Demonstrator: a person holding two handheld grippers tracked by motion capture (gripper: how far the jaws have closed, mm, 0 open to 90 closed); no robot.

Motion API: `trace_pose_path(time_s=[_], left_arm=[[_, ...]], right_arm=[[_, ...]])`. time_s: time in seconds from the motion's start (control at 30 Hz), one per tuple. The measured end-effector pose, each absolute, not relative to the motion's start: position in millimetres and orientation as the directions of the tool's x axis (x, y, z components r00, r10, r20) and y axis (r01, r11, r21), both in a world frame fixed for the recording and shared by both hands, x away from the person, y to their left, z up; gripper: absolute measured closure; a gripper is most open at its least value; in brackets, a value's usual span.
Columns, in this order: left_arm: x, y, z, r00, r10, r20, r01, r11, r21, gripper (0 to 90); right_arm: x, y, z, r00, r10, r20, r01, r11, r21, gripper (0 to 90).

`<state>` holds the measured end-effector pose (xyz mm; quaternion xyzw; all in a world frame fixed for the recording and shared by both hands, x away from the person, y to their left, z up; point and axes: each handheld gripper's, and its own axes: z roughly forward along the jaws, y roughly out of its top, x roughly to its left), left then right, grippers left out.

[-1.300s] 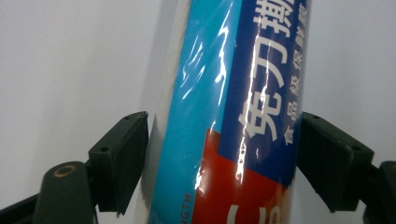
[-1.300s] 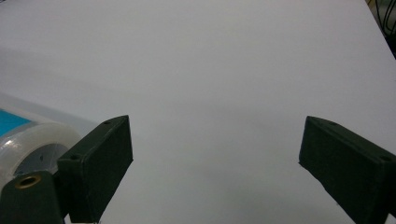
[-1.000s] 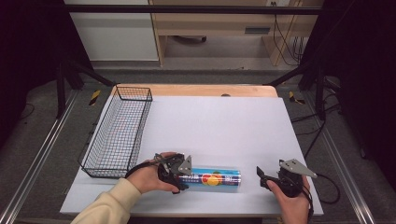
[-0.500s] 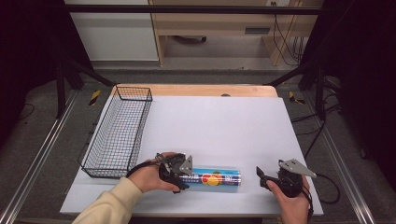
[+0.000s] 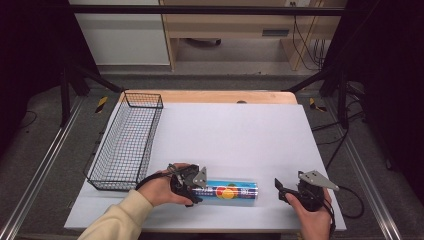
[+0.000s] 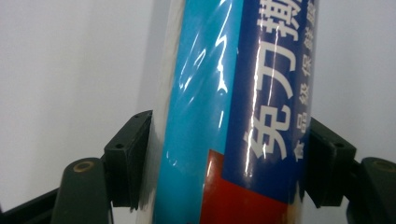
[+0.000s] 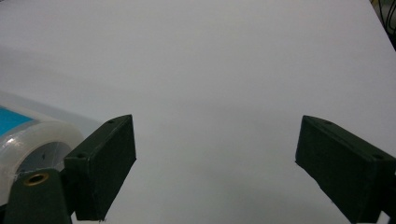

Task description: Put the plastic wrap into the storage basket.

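The fingers of the left gripper are clamped on a cylindrical roll wrapped in blue, teal and red printed film, one pad pressing each side of it near its left end in the high view. The roll lies on its side on the white tabletop, close to the near edge, with its long axis running left to right. The person's left hand, in a cream sleeve, grips the body of that gripper. The fingers of the right gripper stand spread wide with nothing between them, above bare tabletop; the white end face of the roll sits just beside its left finger in the right gripper view. A black wire basket rests along the left side of the tabletop, near the left gripper.
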<state>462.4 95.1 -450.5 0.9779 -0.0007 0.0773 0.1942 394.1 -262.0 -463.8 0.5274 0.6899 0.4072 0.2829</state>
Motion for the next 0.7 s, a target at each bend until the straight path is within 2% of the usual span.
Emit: trace_pose_path(time_s=[0.3,0.7], left_arm=[[462.9,94.0,-449.2,0.989,0.021,0.149,-0.036,-0.929,0.369,29.2],[453.9,98.6,-447.2,0.992,0.069,0.103,0.019,-0.905,0.425,30.5]], right_arm=[[394.2,-262.2,-463.9,-0.284,0.958,0.041,0.497,0.111,0.86,12.4],[394.8,-263.2,-464.1,-0.282,0.959,0.041,0.495,0.109,0.862,12.6]])
